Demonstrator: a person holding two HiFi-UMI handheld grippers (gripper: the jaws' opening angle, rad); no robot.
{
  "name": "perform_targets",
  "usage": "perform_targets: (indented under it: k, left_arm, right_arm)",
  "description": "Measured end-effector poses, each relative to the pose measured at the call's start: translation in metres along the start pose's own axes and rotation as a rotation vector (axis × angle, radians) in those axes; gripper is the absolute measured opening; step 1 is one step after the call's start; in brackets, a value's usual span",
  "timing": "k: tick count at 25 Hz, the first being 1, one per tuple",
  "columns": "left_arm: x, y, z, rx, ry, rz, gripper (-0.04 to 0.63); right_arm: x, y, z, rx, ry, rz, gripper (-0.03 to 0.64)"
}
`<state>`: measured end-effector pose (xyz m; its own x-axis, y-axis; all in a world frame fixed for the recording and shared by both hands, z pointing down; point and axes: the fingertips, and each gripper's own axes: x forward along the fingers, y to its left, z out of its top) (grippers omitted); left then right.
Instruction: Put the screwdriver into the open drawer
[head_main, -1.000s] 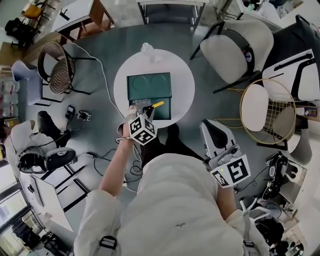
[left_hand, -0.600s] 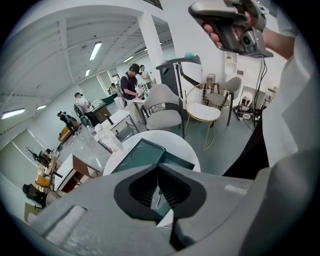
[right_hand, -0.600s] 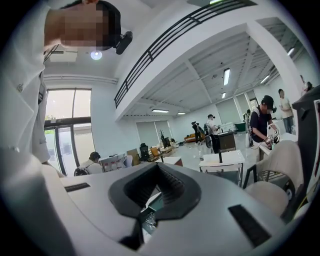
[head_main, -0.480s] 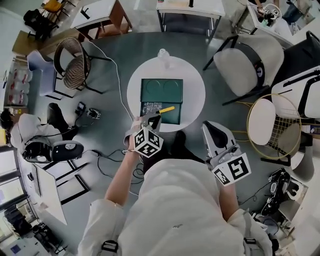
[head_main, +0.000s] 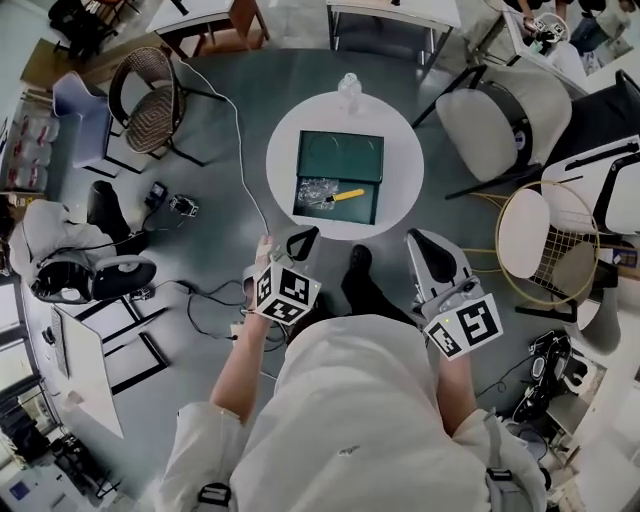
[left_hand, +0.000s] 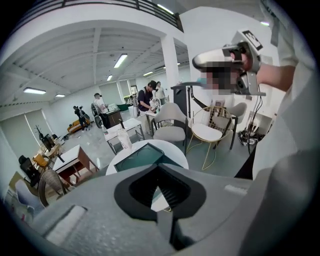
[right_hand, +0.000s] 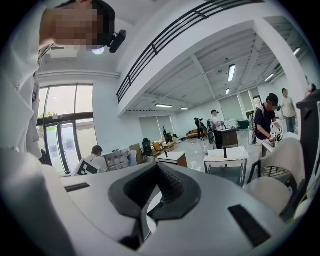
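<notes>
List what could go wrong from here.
The screwdriver lies slanted in the open drawer. If the drawer is pushed shut, the tool might shift or catch, though its depth cannot be judged from above. Cables trail across the floor close to the person's left side, so a step that way could snag them.

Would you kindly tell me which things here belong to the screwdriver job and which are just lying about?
Job in hand: screwdriver, lying in the open drawer; green drawer unit; left hand-held gripper, jaws together, empty.
Lying about: clear bottle on the round table; wicker chair; floor cables.
</notes>
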<state>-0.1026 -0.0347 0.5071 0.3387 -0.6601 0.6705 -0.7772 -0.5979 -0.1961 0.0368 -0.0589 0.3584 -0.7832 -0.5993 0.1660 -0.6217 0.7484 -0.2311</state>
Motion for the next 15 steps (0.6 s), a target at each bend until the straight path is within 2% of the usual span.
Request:
perform_targets:
  k: [5, 11, 15]
  left_arm:
    - [-0.074, -0.008, -0.015, -0.077, -0.123, 0.014, 0.011]
    - [-0.169, -0.019, -0.024, -0.221, -0.341, -0.04, 0.011]
    - [-0.211, -0.028, -0.021, -0.312, -0.477, -0.093, 0.011]
  right_arm:
    - [-0.005, 0.054, -0.01, -0.015, 0.013, -0.003, 0.008]
    - [-0.025, 0.131, -0.023, -0.035, 0.014, -0.009, 0.008]
    - [-0.048, 0.162, -0.035, -0.039, 0.017, -0.044, 0.008]
